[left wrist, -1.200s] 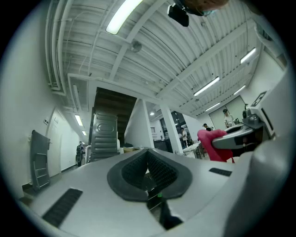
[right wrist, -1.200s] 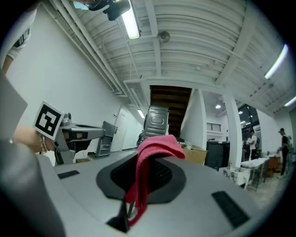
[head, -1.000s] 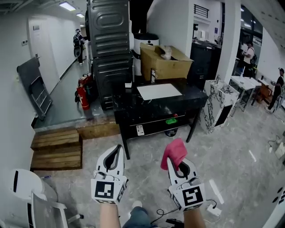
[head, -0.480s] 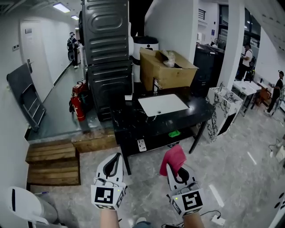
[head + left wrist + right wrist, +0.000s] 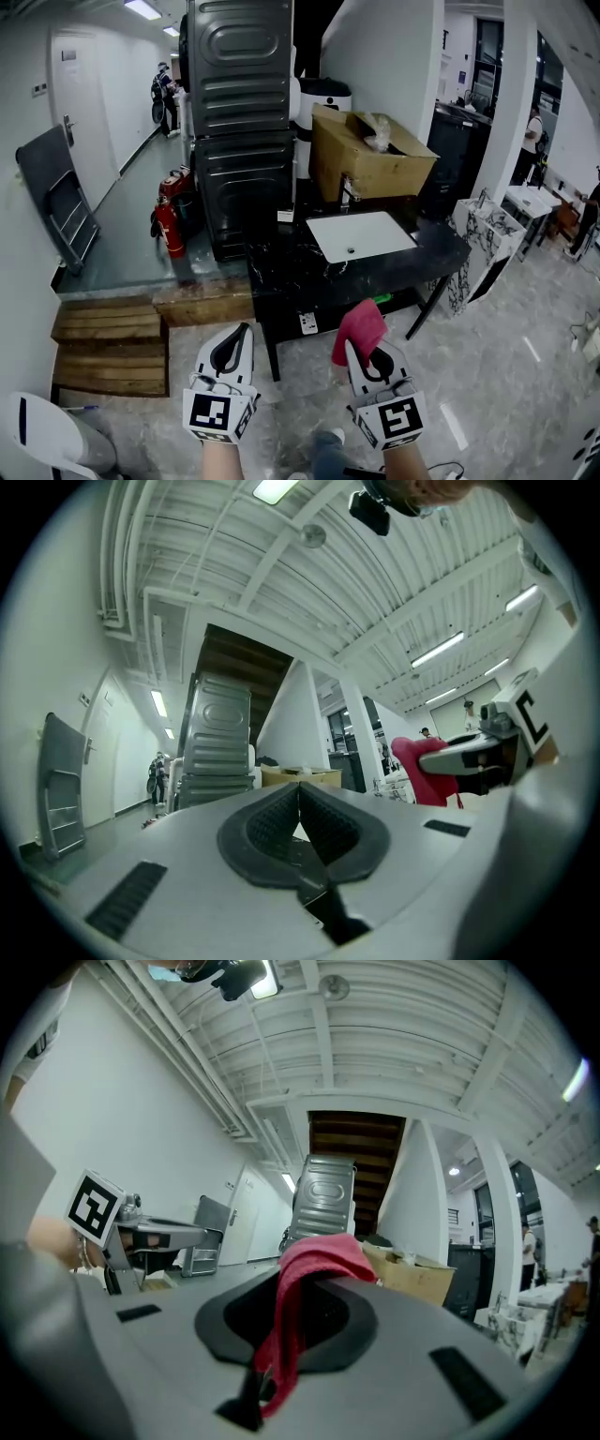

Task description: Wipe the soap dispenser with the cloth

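Note:
In the head view both grippers are held low in front of a black counter (image 5: 281, 267) with a white sink (image 5: 361, 234) and a faucet (image 5: 347, 194). I cannot make out a soap dispenser from here. My left gripper (image 5: 244, 330) is shut with nothing between its pads (image 5: 281, 817). My right gripper (image 5: 364, 345) is shut on a red cloth (image 5: 360, 328), which bunches over the jaw tips and hangs down between them in the right gripper view (image 5: 298, 1283). The cloth (image 5: 420, 772) also shows at the right of the left gripper view.
A cardboard box (image 5: 370, 155) stands behind the sink, with a tall dark metal unit (image 5: 239, 122) to its left. Red fire extinguishers (image 5: 169, 225), wooden pallets (image 5: 108, 342) and a folded chair (image 5: 52, 202) lie at the left. Marble-patterned stands (image 5: 487, 248) are at the right.
The counter and sink have come closer in the head view. Both grippers keep their side-by-side pose, and the cloth stays in the right one.

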`<control>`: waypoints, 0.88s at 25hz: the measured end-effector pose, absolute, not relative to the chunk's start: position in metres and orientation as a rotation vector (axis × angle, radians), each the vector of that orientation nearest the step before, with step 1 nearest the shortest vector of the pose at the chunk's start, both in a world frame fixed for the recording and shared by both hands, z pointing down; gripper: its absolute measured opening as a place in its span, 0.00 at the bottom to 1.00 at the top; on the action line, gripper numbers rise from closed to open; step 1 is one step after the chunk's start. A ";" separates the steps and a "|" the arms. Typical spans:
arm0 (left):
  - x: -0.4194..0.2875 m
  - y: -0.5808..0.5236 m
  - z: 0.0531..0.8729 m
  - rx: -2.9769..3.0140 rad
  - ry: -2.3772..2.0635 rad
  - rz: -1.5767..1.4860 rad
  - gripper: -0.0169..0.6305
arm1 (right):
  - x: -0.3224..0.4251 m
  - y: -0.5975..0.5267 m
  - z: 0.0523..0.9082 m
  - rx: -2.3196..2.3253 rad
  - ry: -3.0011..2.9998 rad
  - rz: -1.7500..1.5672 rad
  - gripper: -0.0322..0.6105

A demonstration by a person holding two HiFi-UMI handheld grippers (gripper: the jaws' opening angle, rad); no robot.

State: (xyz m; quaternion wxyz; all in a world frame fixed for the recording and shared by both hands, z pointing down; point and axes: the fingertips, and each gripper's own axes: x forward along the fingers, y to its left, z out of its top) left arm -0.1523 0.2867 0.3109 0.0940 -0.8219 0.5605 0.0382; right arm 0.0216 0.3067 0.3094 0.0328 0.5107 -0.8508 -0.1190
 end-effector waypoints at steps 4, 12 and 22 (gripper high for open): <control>-0.159 0.253 0.315 -2.433 1.685 0.128 0.05 | 0.021 0.270 0.315 1.560 -2.625 -0.361 0.12; -0.153 0.147 0.325 -2.429 1.719 0.130 0.05 | 0.039 0.155 0.333 1.564 -2.644 -0.273 0.13; -0.125 -0.018 0.328 -2.430 1.722 0.022 0.56 | 0.065 -0.013 0.331 1.544 -2.684 -0.201 0.13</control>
